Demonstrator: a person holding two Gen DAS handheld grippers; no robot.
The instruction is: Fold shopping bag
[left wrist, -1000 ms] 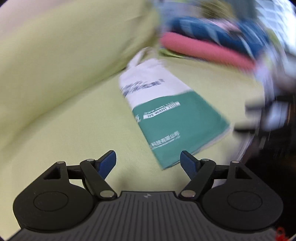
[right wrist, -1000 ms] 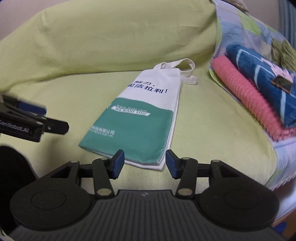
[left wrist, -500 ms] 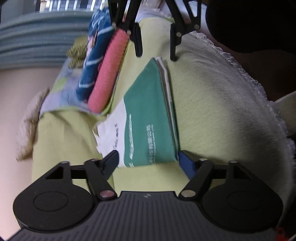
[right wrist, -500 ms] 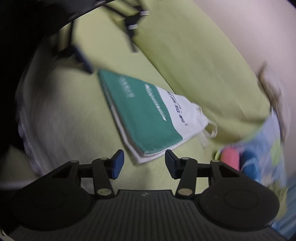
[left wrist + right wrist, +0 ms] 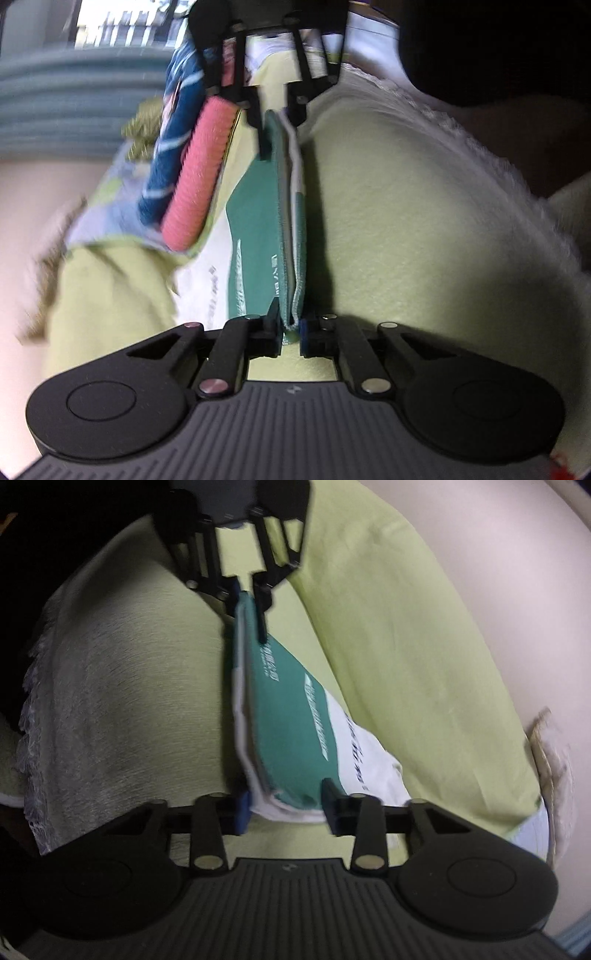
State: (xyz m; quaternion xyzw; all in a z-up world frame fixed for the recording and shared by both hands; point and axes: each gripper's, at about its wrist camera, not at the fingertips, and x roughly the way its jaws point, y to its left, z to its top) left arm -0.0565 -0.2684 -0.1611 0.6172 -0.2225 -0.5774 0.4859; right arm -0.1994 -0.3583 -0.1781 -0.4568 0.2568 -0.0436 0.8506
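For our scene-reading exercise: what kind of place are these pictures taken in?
Probably a home living room or bedroom: a sofa or bed under a yellow-green cover, folded towels stacked at one end, and a cloth shopping bag lying on it.

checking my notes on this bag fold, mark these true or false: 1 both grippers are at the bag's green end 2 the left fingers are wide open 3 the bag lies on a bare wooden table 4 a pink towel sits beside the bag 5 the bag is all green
1. True: the left gripper and the right gripper each have a corner of the shopping bag at its green end between their fingers.
2. False: they are pinched shut on the bag's corner.
3. False: it lies on a yellow-green cover.
4. True: the pink towel lies nearby.
5. False: its handle end is white with print.
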